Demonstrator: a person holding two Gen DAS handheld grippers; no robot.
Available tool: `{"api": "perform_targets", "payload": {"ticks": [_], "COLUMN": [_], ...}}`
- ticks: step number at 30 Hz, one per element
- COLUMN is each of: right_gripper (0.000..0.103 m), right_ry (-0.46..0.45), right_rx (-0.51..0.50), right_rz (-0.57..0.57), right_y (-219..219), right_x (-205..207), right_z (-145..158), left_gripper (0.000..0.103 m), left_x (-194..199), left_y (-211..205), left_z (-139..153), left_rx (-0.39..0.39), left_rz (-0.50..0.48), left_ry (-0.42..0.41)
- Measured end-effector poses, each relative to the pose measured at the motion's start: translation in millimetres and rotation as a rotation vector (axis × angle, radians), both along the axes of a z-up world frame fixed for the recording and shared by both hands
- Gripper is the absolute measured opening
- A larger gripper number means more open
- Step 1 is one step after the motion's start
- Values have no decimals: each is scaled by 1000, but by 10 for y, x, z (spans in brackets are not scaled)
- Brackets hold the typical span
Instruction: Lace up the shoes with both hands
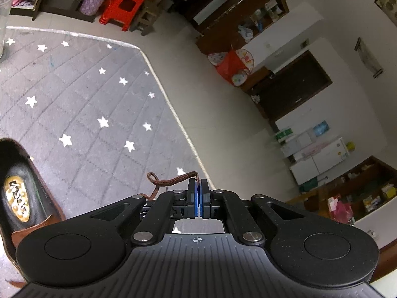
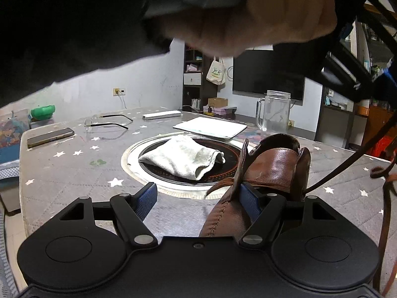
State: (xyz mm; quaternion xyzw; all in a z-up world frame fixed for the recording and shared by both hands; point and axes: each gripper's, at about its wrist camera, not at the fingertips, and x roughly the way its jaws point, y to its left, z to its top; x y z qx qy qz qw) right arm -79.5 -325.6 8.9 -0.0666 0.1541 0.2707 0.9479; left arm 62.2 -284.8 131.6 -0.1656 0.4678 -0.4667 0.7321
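Note:
A brown leather shoe [image 2: 273, 168] lies on the star-patterned table cover, its toe toward my right gripper [image 2: 198, 198]. That gripper is open. The shoe's toe and a leather flap sit against its right pad [image 2: 250, 201], while the left pad stands clear. My left gripper [image 1: 198, 186] is shut on the brown shoelace [image 1: 171, 178], which loops out to the left of its pads. The shoe's dark opening with a gold insole label [image 1: 17, 198] shows at the lower left. In the right wrist view a hand [image 2: 273, 12] holds the left gripper [image 2: 347, 69] high above the shoe. The lace [image 2: 347, 161] runs up from the shoe toward it.
A grey cloth [image 2: 183, 159] lies on a round black plate set into the table. Glasses [image 2: 106, 121], a phone [image 2: 49, 136], a white pad [image 2: 211, 126] and a glass mug [image 2: 273, 111] sit farther back. The table's edge [image 1: 173, 104] drops to the floor, where a red stool [image 1: 124, 5] stands.

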Motion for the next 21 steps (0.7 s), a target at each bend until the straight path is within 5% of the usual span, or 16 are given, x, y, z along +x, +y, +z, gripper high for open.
{"api": "perform_targets", "payload": {"ticks": [21], "right_gripper": [76], "right_ry": [-5], "right_rx": [-40], "right_rz": [-13], "right_y": [31], "right_x": [-20], "right_z": [9], "left_gripper": [2], "left_x": [-310], "left_y": [-127], "left_z": [775], "left_rx": [-118], "left_rz": [-52], "left_ry": [-126]}}
